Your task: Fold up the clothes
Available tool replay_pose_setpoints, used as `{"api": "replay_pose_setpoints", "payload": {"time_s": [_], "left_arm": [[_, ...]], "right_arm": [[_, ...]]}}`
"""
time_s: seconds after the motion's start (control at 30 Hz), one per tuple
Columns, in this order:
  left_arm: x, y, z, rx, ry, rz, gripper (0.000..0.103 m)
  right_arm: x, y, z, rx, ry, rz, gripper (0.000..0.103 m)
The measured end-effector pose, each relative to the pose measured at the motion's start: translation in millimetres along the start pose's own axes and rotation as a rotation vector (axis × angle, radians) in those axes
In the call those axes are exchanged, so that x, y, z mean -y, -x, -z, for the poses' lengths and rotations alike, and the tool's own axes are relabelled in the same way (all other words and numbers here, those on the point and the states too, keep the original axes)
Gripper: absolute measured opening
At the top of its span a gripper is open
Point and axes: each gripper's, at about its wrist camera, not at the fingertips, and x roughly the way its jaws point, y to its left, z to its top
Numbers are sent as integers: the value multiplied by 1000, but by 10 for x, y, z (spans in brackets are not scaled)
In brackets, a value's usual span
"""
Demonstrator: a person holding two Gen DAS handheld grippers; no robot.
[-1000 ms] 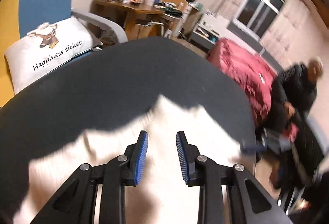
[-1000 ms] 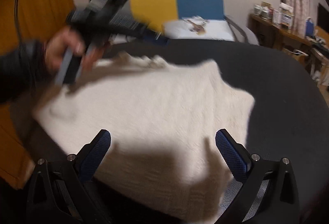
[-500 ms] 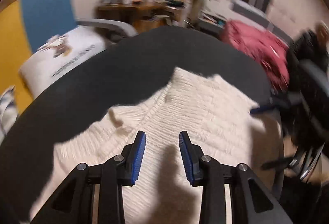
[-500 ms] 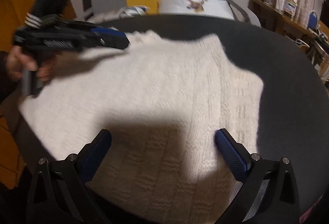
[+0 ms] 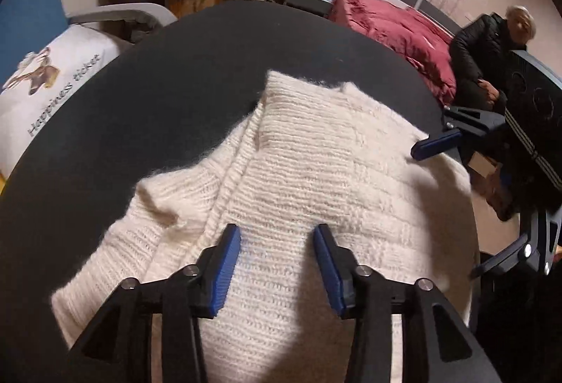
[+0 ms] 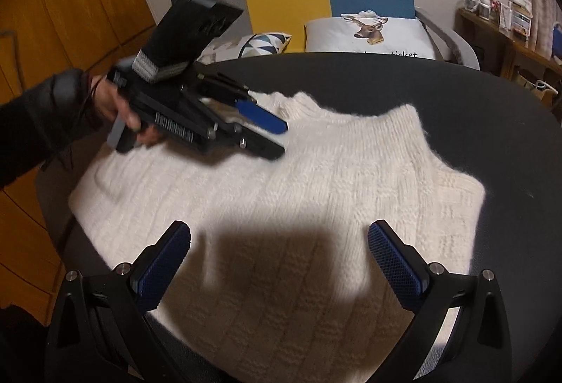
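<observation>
From the left wrist, a cream knitted sweater lies spread on a round dark table, taking up the near and right part of the top and reaching the table's right rim; its long axis runs from the camera's near edge up toward the far side, ending there in a blunt corner, while a folded ridge of knit runs diagonally up the left of the garment. The left gripper hangs low over the sweater, tilted steeply down, its blue pads apart with bare knit showing between them; the jaws have just been closing in, yet nothing is pinched and the claw is released. At the right edge the right gripper reaches in, one blue fingertip over the sweater's far right border. Beyond the table stand a white cushion printed with a deer, a red bedspread and a seated person in dark clothes. From the right wrist, the sweater spans the table crosswise, its long axis left to right, with a notched far edge. The right gripper is held above the near part, its pads wide apart and clasping nothing. On the left a hand in a dark sleeve holds the left gripper low over the sweater's far left corner; whether it touches the knit cannot be told
</observation>
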Motion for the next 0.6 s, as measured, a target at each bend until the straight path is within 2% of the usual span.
{"api": "replay_pose_setpoints", "payload": {"time_s": [0.03,0.07,0.17,0.23,0.3,0.37,0.43,0.5,0.53,0.6], "left_arm": [[38,17,1,19,3,-17,6],[78,34,6,39,8,-43,4],[182,100,30,106,37,-137,3],[126,163,48,159,114,-167,3],[98,78,78,144,135,-196,3],[129,-55,81,101,128,-218,3],[123,-24,27,96,148,-204,5],[94,138,-48,152,167,-136,17],[93,193,-92,173,151,-141,26],[82,249,-187,191,120,-138,29]], "right_arm": [[11,-45,-5,-10,-7,14,103],[22,-89,-11,-20,-15,28,103],[43,-185,-17,-45,-30,71,103],[27,-162,-33,-38,-29,102,103],[36,-116,-49,-19,-36,107,103],[78,-186,-15,-41,-45,114,103],[111,-251,23,-55,-48,126,103],[100,-246,58,-36,-42,131,103],[101,-235,70,-28,-43,128,103],[116,-217,87,-15,-44,119,103]]}}
